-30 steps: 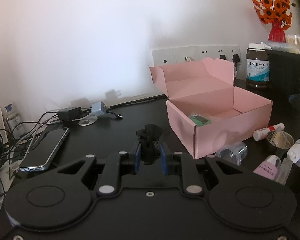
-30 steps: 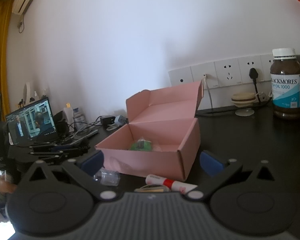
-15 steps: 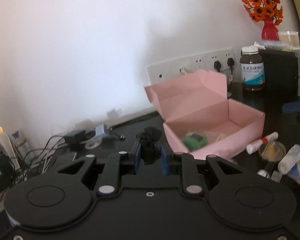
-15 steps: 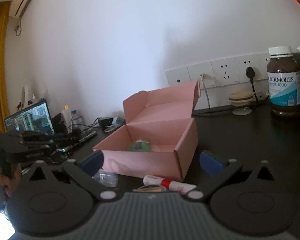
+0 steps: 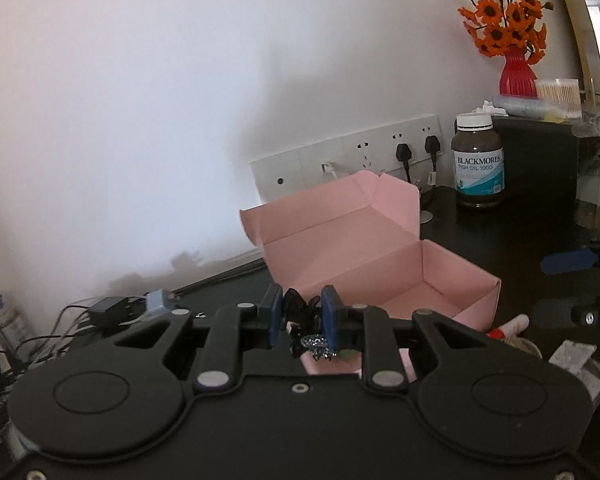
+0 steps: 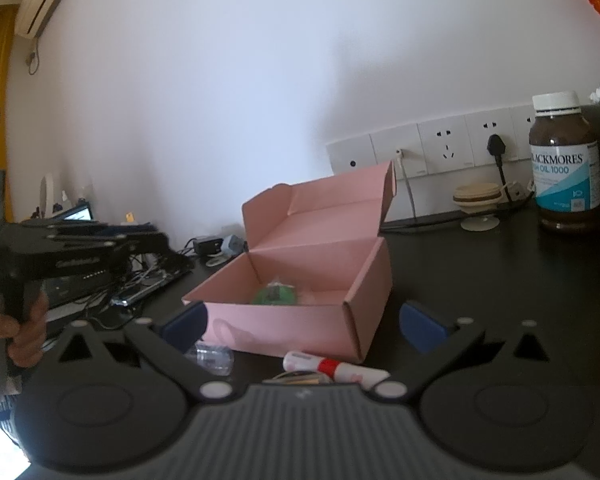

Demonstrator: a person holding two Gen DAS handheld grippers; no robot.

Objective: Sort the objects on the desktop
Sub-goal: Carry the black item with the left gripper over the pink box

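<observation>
Left wrist alone shows tongs [image 5: 302, 317] pinching, seemingly, a black clip [image 5: 305, 326].

One pink box [image 6: 300, 280], one brown bottle [image 6: 565, 168], one red vase [image 5: 517, 76], one white tube [image 6: 336, 368], two grippers, one black clip [image 5: 305, 322], two plugs in the wall sockets [image 5: 404, 153].
</observation>
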